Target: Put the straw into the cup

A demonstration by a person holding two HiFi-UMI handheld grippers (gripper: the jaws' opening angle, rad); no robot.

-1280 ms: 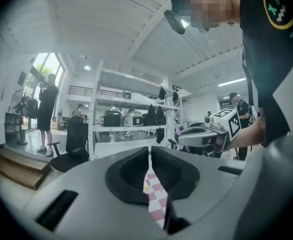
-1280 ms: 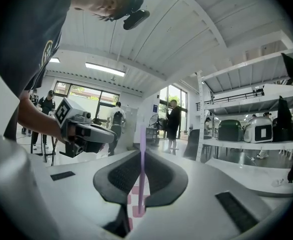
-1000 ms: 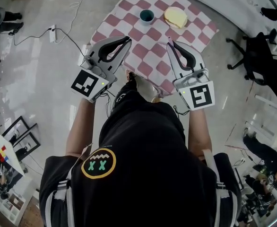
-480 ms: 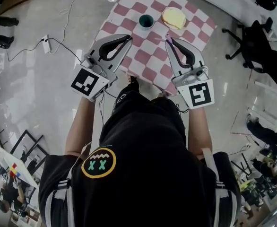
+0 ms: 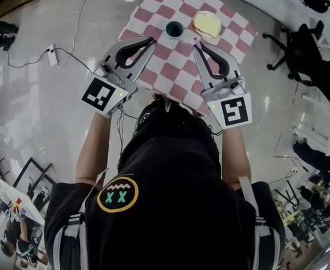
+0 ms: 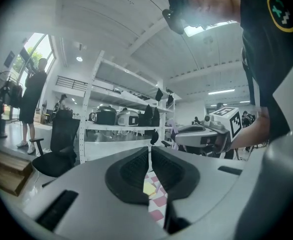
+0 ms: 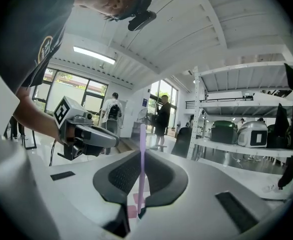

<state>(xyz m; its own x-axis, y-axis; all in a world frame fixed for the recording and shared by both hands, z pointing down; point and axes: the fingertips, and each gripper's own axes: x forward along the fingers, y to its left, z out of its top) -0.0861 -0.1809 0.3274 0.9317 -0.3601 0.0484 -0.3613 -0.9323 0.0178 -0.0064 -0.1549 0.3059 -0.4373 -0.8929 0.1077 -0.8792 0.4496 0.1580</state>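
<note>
A teal cup (image 5: pixel 174 28) stands on the table with the pink-and-white checked cloth (image 5: pixel 170 66), far side of centre. My right gripper (image 5: pixel 195 44) hovers over the cloth just right of and nearer than the cup. It is shut on a thin lilac straw (image 7: pixel 142 139), which stands upright between its pads (image 7: pixel 121 176) and pokes out past the tips. My left gripper (image 5: pixel 151 39) is held level with it, left of the cup, and is shut with nothing between its pads (image 6: pixel 134 169). The straw is barely visible in the head view.
A flat yellow object (image 5: pixel 208 23) lies right of the cup. Black office chairs (image 5: pixel 303 61) stand to the right of the table. A power strip with cables (image 5: pixel 52 55) lies on the floor at left. White shelving with appliances (image 6: pixel 119 116) and people standing are beyond the table.
Both grippers have edged forward over the near part of the table, closer to the cup. Their jaws stand the same, with the straw still held in the right one.
</note>
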